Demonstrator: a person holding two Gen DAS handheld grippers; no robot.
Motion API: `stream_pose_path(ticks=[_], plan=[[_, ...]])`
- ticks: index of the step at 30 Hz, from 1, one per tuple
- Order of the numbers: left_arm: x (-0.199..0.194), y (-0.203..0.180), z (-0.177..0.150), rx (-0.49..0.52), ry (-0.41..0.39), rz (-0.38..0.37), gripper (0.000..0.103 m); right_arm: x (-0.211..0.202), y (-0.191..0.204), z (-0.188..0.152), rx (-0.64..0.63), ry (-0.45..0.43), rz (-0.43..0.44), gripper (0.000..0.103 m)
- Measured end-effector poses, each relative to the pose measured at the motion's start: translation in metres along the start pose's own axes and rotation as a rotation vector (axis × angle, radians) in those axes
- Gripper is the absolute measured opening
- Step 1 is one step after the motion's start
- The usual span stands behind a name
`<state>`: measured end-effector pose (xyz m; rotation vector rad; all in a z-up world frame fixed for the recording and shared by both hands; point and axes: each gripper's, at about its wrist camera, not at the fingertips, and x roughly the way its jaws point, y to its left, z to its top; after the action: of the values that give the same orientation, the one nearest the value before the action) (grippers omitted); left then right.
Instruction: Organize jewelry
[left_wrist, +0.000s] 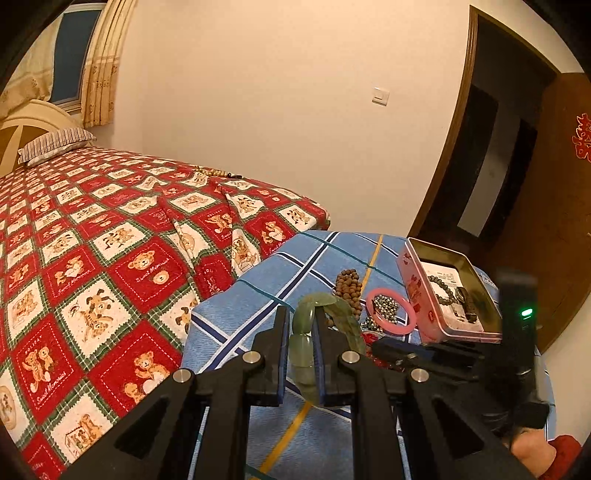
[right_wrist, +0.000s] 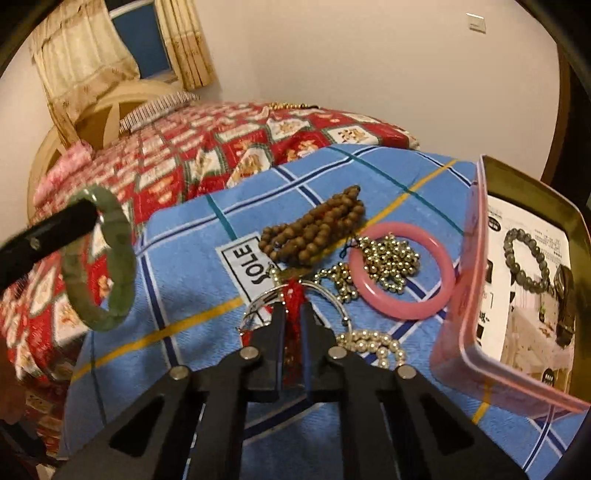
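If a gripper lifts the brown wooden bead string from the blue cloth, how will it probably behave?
The brown bead string lies in a loose bunched heap, so it will likely hang floppy and uncoil. Its small round beads may slip between the fingers. One end lies close to the gold bead chain, so that could snag and drag along.

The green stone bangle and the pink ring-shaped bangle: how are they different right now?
The green stone bangle is built of blocky segments and is mottled; the pink ring-shaped bangle is one smooth, even hoop. The green one hangs in the air, pinched by the left gripper; the pink one lies flat on the blue checked cloth. The pink one has shiny metal beads piled inside it; the green one encircles nothing. Both are closed, wrist-sized rings.
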<state>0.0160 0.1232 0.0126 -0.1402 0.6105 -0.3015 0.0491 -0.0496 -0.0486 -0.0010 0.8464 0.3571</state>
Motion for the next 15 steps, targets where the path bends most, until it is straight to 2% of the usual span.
stream_pose_path(ticks=[7,15], plan=[[-0.001,-0.004,0.004,-0.004,-0.01,-0.014,0.011,-0.052,-0.02,0.007,0.116,-0.158,0.12,0.01],[0.006,-0.028,0.012,0.033,-0.001,-0.049,0.011,-0.09,-0.046,0.022,0.171,-0.271,0.094,0.01]])
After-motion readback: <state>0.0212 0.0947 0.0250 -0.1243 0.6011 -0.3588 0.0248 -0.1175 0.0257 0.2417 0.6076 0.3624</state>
